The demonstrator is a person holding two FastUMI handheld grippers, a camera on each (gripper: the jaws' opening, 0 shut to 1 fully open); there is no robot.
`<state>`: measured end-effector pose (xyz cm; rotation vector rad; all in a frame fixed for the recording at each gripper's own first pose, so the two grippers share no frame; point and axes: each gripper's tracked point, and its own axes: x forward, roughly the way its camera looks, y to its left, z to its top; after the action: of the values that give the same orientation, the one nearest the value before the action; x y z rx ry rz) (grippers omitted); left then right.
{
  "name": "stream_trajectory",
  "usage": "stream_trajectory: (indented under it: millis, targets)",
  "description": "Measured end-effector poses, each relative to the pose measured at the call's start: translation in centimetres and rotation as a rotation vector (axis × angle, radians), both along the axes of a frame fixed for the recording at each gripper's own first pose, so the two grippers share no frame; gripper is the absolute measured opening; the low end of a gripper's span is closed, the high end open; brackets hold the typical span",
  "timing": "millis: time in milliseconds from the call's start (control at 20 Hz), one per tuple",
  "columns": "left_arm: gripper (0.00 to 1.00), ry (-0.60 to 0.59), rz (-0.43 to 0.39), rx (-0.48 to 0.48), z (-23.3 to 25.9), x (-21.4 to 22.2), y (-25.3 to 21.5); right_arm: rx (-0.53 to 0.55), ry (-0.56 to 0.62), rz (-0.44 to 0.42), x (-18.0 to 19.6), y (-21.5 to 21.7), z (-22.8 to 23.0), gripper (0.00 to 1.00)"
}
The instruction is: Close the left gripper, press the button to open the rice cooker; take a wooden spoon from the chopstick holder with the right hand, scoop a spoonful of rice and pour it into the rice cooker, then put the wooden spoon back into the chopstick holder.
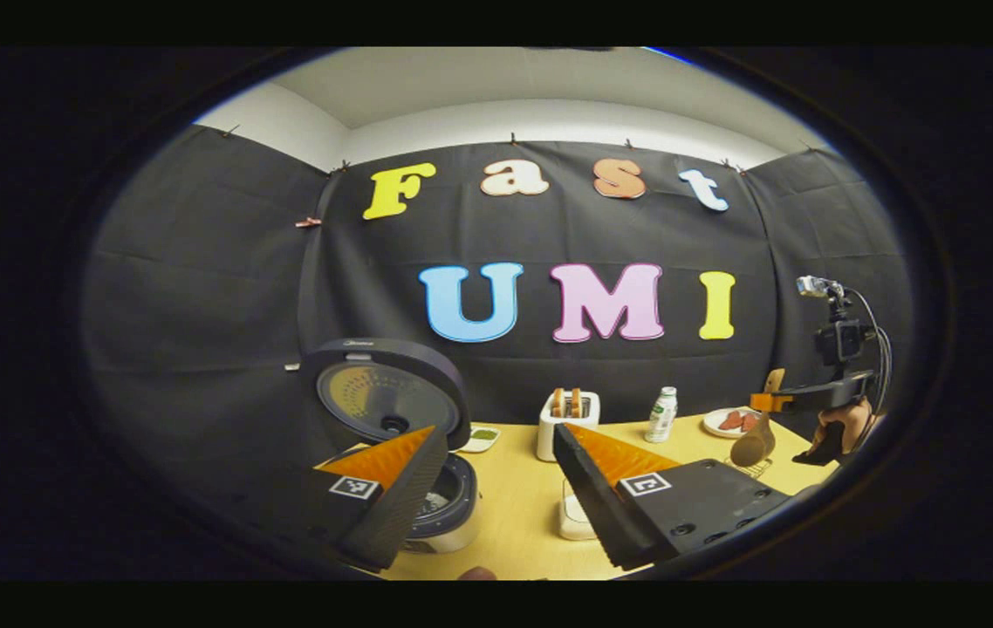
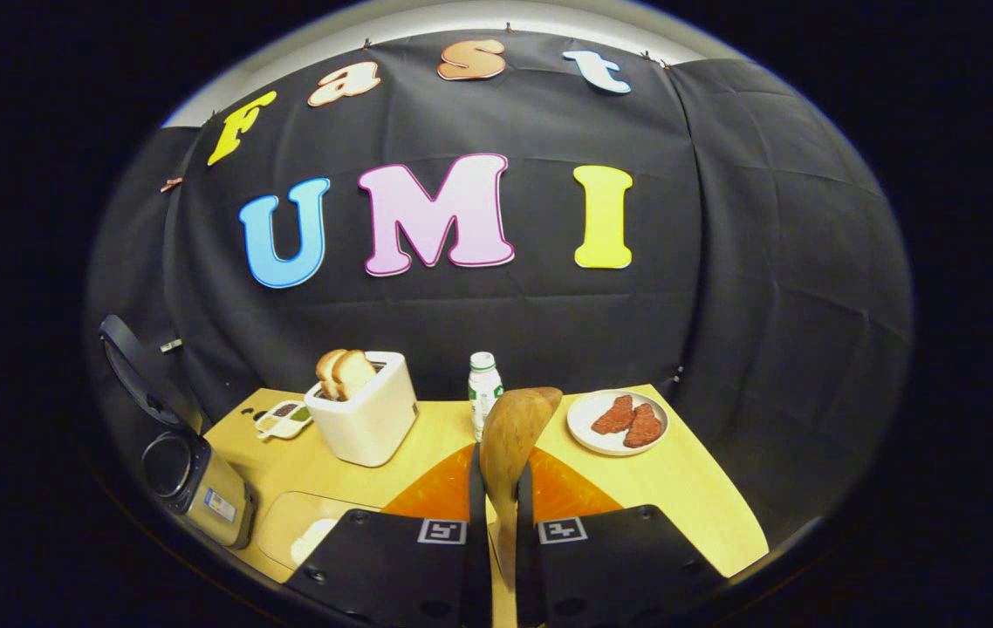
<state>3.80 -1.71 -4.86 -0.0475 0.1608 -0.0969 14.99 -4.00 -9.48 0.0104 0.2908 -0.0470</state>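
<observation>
Wooden spoon (image 2: 510,436) clamped between right gripper (image 2: 496,475) fingers — bowl jutting forward.

Little here can be read. The raised lid of the rice cooker (image 1: 385,394) carries a small brand mark near its top edge in the left gripper view, too small to make out. A sticker on the cooker's side in the right gripper view is a blur of colour. The bottle (image 2: 484,388) has a green and white label with no legible words. Square black-and-white coded markers sit on the gripper fingers (image 2: 442,532), bearing no letters.
</observation>
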Motion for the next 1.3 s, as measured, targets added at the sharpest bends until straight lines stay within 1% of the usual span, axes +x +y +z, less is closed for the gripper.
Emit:
stream_trajectory:
  millis: [250, 450, 550, 600, 650, 750, 800, 850, 1000, 1100, 1150, 1200, 1300]
  targets:
    - [0.85, 0.012, -0.01, 0.005, -0.1, 0.1, -1.6, -0.035, 0.04, -0.013, 0.1, -2.2, -2.2, 0.15]
    - [0.85, 0.012, 0.0, 0.013, 0.0, 0.2, -1.9, -0.043, 0.086, -0.007, -0.6, -2.6, -3.9, 0.15]
    - [0.85, 0.013, 0.005, 0.016, 0.1, 0.1, -1.8, -0.058, 0.098, -0.002, -0.7, -2.9, -4.5, 0.2]
    - [0.85, 0.012, 0.005, 0.015, 0.0, 0.0, -1.8, -0.048, 0.122, 0.006, -1.0, -2.7, -5.1, 0.24]
    - [0.85, 0.011, 0.006, 0.017, 0.2, 0.1, -1.8, -0.044, 0.151, 0.008, -1.4, -2.6, -6.0, 0.31]
    - [0.85, 0.006, 0.005, 0.026, 0.4, 0.0, -1.8, -0.053, 0.171, -0.006, -1.5, -3.4, -6.6, 0.34]
    - [0.85, 0.002, 0.005, 0.028, 0.5, 0.0, -1.8, -0.057, 0.154, -0.02, -1.6, -3.6, -6.2, 0.41]
    - [0.85, 0.001, 0.004, 0.028, 0.7, 0.0, -1.7, -0.065, 0.13, -0.035, -1.4, -4.0, -5.4, 0.42]
    - [0.85, -0.003, 0.005, 0.025, 0.7, -0.1, -1.8, -0.087, 0.096, -0.04, -1.6, -4.2, -4.1, 0.46]
    - [0.85, -0.006, 0.008, 0.027, 0.9, -0.2, -1.7, -0.096, 0.074, -0.046, -2.0, -4.3, -3.2, 0.46]
    - [0.85, -0.011, 0.011, 0.032, 1.1, -0.1, -1.4, -0.094, 0.07, -0.043, -2.1, -4.2, -3.0, 0.47]
    - [0.85, -0.017, 0.017, 0.036, 1.2, 0.0, -1.0, -0.091, 0.069, -0.039, -2.5, -3.8, -2.8, 0.51]
    - [0.85, -0.034, 0.029, 0.051, 1.7, 0.4, 0.0, -0.076, 0.063, -0.03, -3.0, -3.1, -2.4, 0.51]
